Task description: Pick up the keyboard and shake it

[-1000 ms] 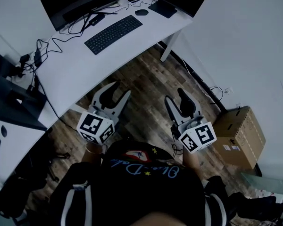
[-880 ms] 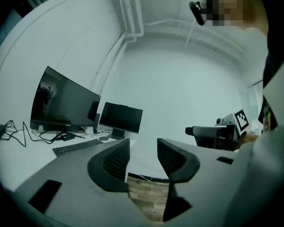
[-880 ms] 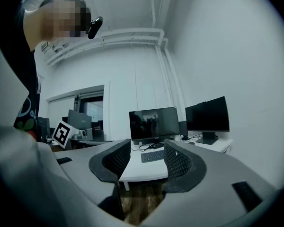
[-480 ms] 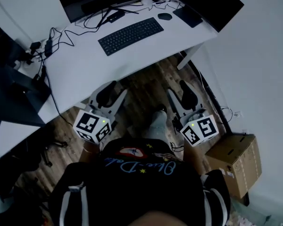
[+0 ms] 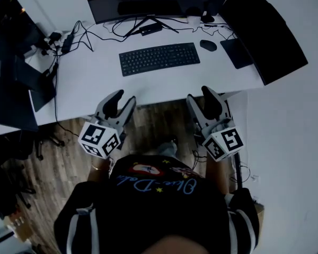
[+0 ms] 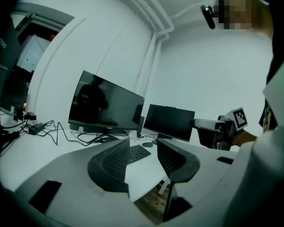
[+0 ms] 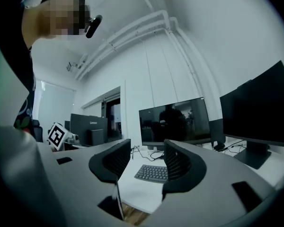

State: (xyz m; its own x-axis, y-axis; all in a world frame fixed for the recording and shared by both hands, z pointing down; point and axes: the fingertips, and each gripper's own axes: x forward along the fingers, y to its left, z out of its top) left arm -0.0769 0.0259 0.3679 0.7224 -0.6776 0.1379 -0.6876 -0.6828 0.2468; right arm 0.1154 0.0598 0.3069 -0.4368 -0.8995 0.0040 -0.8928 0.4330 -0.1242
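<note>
- Since a second ago, left tool (image 5: 118, 100) and right tool (image 5: 201, 95) reached the surface (image 5: 95, 83) edge.
- Both sets of jaws stood apart, empty.
- Untouched keyboard (image 5: 159, 59) lay flat mid-surface, beyond both tools; pickup and shaking remained.

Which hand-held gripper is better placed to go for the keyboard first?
Right, narrowly. The right hand-held gripper is open and empty, and its own view frames the keyboard squarely between the jaws. The left hand-held gripper, also open, sees it partly behind one jaw. Both are short of it.
</note>
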